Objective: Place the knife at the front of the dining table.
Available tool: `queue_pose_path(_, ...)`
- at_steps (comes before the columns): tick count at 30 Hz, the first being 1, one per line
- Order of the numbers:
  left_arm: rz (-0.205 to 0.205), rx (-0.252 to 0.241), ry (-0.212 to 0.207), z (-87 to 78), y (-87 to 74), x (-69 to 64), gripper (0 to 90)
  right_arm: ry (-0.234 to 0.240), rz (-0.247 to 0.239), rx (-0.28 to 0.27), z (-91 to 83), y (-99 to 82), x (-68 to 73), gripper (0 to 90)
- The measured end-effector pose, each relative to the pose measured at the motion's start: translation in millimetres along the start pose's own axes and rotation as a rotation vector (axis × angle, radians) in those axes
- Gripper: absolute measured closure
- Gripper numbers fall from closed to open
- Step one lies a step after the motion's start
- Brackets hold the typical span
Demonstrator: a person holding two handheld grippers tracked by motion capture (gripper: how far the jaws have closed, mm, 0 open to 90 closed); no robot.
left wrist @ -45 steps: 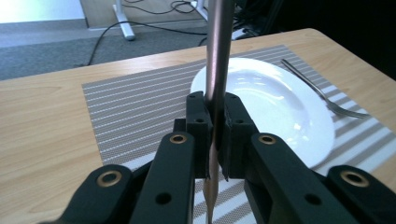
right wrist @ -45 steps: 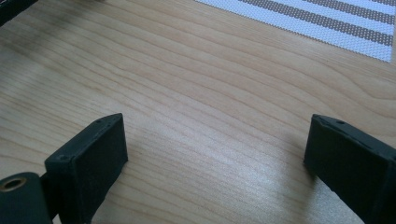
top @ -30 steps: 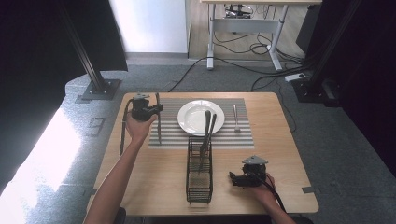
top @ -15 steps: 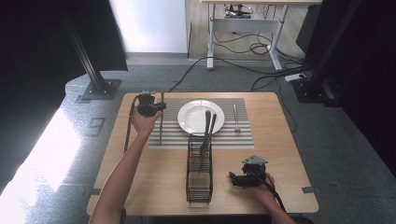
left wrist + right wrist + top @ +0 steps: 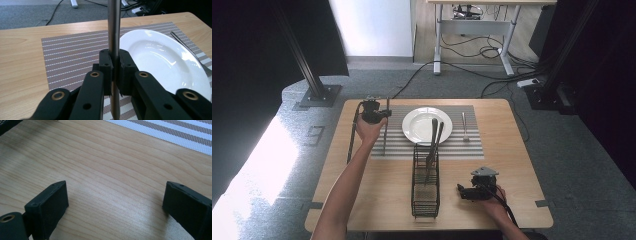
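Observation:
My left gripper (image 5: 377,113) (image 5: 115,60) is shut on a long steel utensil (image 5: 385,132) (image 5: 114,25), gripped partway along its thin shaft. The utensil stands over the left strip of the striped placemat (image 5: 397,145) (image 5: 75,55), just left of the white plate (image 5: 419,125) (image 5: 160,55). I cannot tell whether its lower end touches the mat. My right gripper (image 5: 462,192) (image 5: 115,192) rests low over bare wood at the front right, open, with nothing between its jaws.
A black wire basket (image 5: 426,187) stands in front of the plate with two utensils (image 5: 433,142) leaning out of it over the plate's rim. A fork (image 5: 464,125) (image 5: 190,50) lies on the mat right of the plate. Cables run across the floor beyond the table.
My left hand has carried the utensil to the right, closer to the plate, and slightly lower. The right gripper has stayed where it was.

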State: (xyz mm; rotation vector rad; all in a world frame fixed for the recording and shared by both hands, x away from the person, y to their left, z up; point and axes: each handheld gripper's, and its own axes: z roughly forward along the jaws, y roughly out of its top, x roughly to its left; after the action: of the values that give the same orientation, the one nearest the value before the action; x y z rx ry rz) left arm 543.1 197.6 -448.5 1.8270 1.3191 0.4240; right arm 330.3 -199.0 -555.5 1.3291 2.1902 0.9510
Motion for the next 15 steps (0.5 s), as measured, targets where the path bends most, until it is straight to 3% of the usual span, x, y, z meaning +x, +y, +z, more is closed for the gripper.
queue_pose_path(6, -0.011, 0.027, 0.014, 7.8, 2.4, 4.3, 82.6, 0.0, 0.0, -0.001, -0.1, 0.0, 0.1, 6.6)
queue_pose_path(9, -0.052, 0.039, 0.009, 16.2, 2.7, 9.2, 82.7, 0.001, 0.0, 0.0, 0.0, 0.0, 0.0, 6.5)
queue_pose_path(15, -0.084, 0.077, 0.023, 33.3, 3.5, 16.2, 82.3, 0.003, 0.0, 0.0, 0.0, 0.0, -0.3, 6.6)
